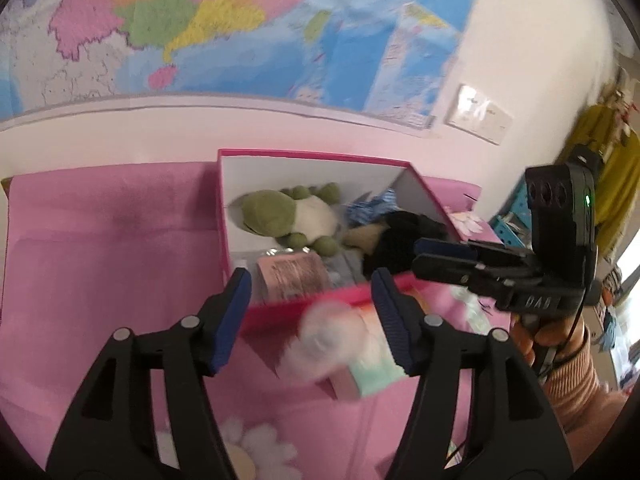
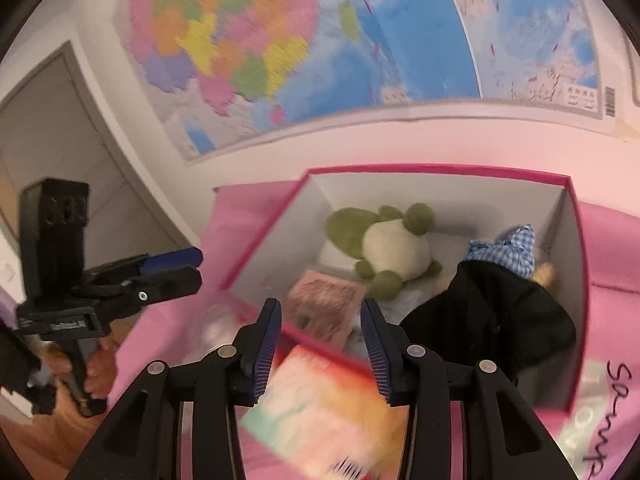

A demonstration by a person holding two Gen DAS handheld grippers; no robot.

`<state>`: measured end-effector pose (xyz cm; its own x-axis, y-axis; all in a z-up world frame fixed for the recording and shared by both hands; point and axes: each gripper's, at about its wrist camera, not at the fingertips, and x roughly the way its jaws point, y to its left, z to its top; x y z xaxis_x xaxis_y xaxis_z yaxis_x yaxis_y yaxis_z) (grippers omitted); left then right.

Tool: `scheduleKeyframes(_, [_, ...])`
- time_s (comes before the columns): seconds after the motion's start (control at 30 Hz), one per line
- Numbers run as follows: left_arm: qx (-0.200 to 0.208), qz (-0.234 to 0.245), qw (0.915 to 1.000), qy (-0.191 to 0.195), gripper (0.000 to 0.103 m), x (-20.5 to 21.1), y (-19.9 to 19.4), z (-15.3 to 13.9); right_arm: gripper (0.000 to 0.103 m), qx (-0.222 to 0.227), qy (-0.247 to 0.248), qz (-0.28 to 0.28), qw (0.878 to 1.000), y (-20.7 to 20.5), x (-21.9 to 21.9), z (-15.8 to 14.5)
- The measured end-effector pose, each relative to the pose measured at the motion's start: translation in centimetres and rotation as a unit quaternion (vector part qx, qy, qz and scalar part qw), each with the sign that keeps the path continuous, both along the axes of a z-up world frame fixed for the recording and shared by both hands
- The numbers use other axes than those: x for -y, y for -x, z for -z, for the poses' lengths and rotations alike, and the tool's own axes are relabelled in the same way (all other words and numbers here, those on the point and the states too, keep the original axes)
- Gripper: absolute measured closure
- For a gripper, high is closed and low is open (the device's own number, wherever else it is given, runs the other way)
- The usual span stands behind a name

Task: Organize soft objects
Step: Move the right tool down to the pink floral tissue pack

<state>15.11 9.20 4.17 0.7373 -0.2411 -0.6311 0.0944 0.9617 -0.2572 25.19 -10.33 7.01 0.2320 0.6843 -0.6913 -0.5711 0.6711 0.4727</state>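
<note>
1. Left tool: blue-padded fingers spread apart, nothing clamped between them. A blurred white round object lies in the gap, at the 6 o'clock side of the box; whether the pads touch it cannot be told.
2. Right tool: fingers apart over a blurred pastel packet of orange, pink and mint; contact with the pads cannot be told. In the left wrist view the same tool appears at 3 o'clock, seen side-on with its fingers stacked close in profile.
3. Pink box, open-topped with white inner walls, stands on a pink cloth; the surface under the cloth is hidden.
4. Green-and-white plush frog lies inside the box toward its 10 o'clock corner.
5. Blue gingham fabric item sits toward the box's 2 o'clock corner, touching the black soft item that fills the 4 o'clock part.
6. Pink paper pack lies in the box near its 7 o'clock wall, just beside the frog.
7. Wall map hangs at 12 o'clock above the box.
</note>
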Motion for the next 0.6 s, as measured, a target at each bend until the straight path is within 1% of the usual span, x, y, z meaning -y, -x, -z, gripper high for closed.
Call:
scheduleKeyframes(0.13, [0.006,0.025,0.9997,-0.004,0.037,1.3,3.1,0.1,0.057,0.005,-0.024,-0.016,1.0,2.8,1.4,-1.9])
scheduleKeyframes(0.23, [-0.002,0.039,0.9992,-0.007,0.037,2.2,4.9,0.8,0.056,0.011,-0.027,-0.027,0.999,5.0,2.3,-2.9])
scheduleKeyframes(0.3, [-0.012,0.05,0.9987,-0.001,0.037,2.7,6.1,1.4,0.056,0.009,-0.032,-0.036,0.999,6.3,2.7,-3.4])
scheduleKeyframes(0.43, [-0.038,0.066,0.997,0.014,0.037,3.7,7.9,3.3,0.055,0.002,-0.037,-0.045,0.998,8.9,4.0,-3.8])
scheduleKeyframes(0.6, [-0.063,0.097,0.9931,0.021,0.037,5.5,9.9,5.2,0.053,-0.022,-0.027,-0.052,0.998,11.8,5.3,-2.9])
